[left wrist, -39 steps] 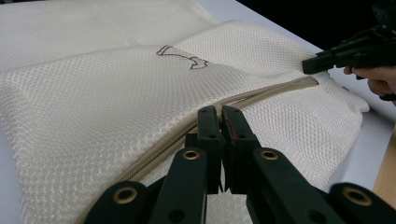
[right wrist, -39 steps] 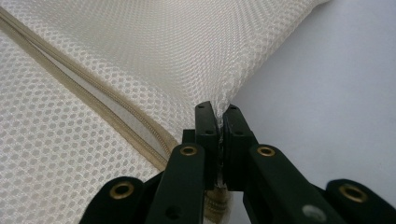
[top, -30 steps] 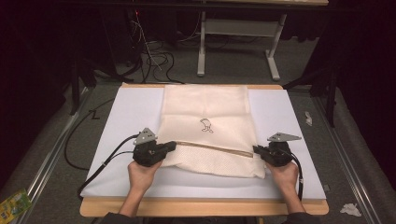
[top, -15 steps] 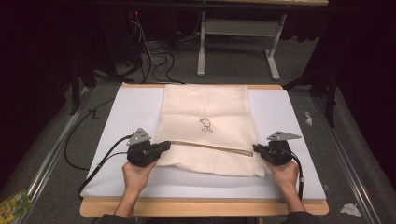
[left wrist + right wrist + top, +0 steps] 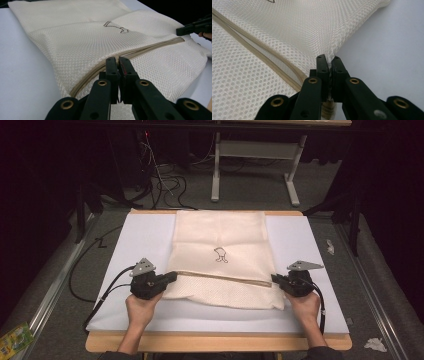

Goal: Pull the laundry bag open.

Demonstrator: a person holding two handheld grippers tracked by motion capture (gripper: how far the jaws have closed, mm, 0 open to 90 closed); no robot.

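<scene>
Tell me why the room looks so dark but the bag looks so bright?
In the high view, light falls on the white table and the mesh bag, while the floor and walls behind stay nearly black. In the left gripper view, the near jaws look soft and the zipper sharper. In the right gripper view, the mesh is crisp and evenly lit, without glare.

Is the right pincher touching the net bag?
Touching. The right gripper view shows the right gripper shut, pinching the mesh bag's edge fold.

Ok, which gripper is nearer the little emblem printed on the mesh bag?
Left, narrowly. The left gripper pinches the mesh bag by the zipper's left end, the right gripper its right edge; the emblem sits left of midway.
</scene>
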